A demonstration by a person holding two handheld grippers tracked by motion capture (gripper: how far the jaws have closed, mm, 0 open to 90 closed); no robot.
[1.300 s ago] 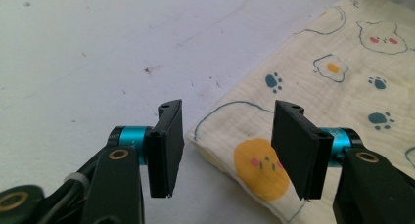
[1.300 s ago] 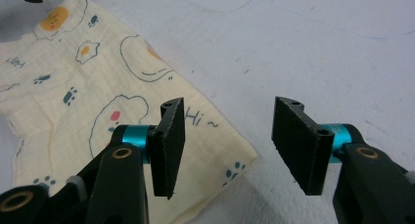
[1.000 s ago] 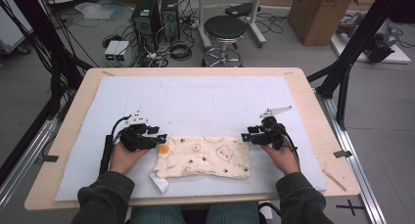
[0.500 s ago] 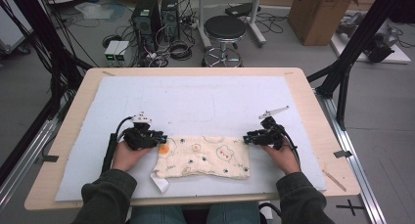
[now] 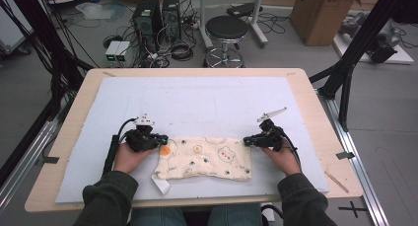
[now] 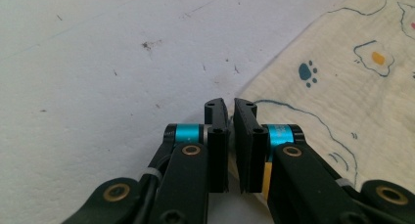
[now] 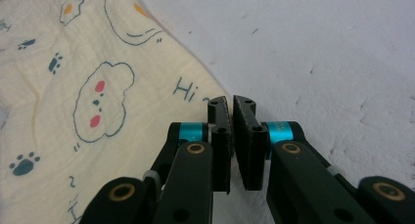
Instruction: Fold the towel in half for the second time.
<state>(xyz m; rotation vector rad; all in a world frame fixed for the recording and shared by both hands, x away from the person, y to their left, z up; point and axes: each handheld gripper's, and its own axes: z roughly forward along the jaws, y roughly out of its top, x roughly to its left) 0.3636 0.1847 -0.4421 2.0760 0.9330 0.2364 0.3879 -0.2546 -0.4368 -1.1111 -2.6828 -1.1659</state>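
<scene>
A cream printed cloth point(image 5: 204, 158) lies folded flat on the pale mat point(image 5: 197, 102) covering the counter point(image 5: 315, 112), low in the centre of the high view, with a white tag trailing from its lower left corner. The left tongs point(image 5: 164, 137) sit at its upper left corner and the right tongs point(image 5: 245, 141) at its upper right corner.

In the left gripper view the left tongs point(image 6: 230, 106) are drawn together with only a thin slit between the jaws, and the cloth's corner point(image 6: 342, 77) appears pinched in that slit. The right gripper view shows the same: the right tongs point(image 7: 230, 104) are closed on the corner by the printed "Hi" point(image 7: 188, 90).

The cloth looks like crinkled, quilted cotton: light, soft and limp, with no stiffness of its own. It would likely sag between two held points and drag on the rough mat rather than slide freely. It is not fragile. The corners are the sensible hold, since the layered hem is thickest there; the bite should catch every layer, or the under ply may slip out when lifted.
</scene>
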